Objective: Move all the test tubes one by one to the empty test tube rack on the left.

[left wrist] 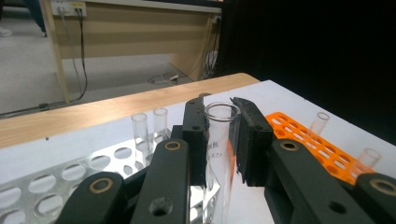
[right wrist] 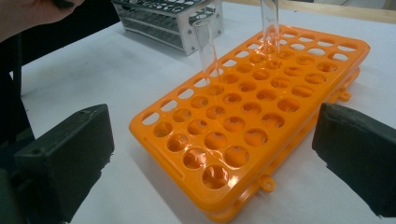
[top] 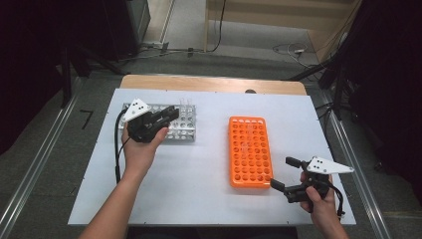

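My left gripper (left wrist: 218,140) fingers clamp clear test tube (left wrist: 219,154) over metal rack (top: 181,127), upper left. My right gripper (top: 286,173) fingers wide apart, lower right beside orange rack (top: 249,149).

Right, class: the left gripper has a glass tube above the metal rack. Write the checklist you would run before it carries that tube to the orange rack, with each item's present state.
1. Left gripper shut on the test tube: ok.
2. Tube upright between the pads: ok.
3. Tube bottom lifted free of the metal rack: cannot tell.
4. Orange rack has empty holes: ok; two tubes already stand in it.
5. Right gripper open, beside the orange rack's near end, off the path: ok.
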Available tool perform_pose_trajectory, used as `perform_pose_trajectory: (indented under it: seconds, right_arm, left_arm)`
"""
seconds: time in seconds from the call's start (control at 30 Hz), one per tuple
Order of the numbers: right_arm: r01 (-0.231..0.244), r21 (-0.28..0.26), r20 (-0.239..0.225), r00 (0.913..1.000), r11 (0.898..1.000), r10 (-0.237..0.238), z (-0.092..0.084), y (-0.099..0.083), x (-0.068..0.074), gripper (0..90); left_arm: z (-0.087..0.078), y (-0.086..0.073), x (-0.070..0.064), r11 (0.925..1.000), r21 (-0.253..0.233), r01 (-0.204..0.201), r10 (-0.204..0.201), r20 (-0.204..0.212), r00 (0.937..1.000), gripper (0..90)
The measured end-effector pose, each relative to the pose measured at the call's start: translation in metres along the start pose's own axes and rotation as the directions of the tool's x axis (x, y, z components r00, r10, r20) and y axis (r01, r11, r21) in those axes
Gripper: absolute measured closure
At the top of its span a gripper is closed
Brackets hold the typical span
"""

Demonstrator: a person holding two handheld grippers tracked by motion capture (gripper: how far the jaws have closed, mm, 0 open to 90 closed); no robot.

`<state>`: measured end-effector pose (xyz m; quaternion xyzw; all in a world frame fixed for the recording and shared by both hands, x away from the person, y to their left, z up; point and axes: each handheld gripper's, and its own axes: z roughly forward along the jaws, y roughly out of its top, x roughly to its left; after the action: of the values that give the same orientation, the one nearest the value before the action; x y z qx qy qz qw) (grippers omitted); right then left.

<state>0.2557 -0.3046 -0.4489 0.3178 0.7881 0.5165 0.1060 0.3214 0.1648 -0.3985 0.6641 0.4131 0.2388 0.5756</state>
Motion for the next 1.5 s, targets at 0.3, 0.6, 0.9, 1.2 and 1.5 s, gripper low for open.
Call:
perform_pose_trajectory:
  seconds: [0.3,0.6,0.9,1.2,1.5]
  right_arm:
    - [0.001,-0.001,0.003,1.0000,1.000,-0.001,0.000,-0.001,-0.001,0.0]
    - [-0.005,-0.002,0.003,1.0000,1.000,0.005,0.000,-0.001,-0.003,0.0]
    - [-0.005,-0.002,0.002,1.0000,1.000,0.005,0.000,-0.001,-0.003,0.0]
    - [-0.015,-0.008,0.005,0.9999,1.000,0.015,-0.001,-0.002,-0.006,0.0]
    - [-0.020,-0.014,0.010,0.9998,1.000,0.020,-0.003,-0.002,-0.009,0.0]
  left_arm:
    - [0.017,0.013,0.012,0.9999,-0.010,-0.001,0.001,-0.028,0.9996,75.7]
    - [0.033,0.022,0.026,0.9997,-0.020,-0.011,0.009,-0.082,0.9966,75.6]
    - [0.052,0.024,0.040,0.9997,-0.024,0.006,-0.009,-0.116,0.9932,75.6]
    - [0.075,0.016,0.049,1.0000,-0.001,-0.007,0.007,-0.165,0.9862,75.6]
    - [0.087,0.009,0.055,0.9998,0.018,0.010,-0.006,-0.201,0.9795,75.7]
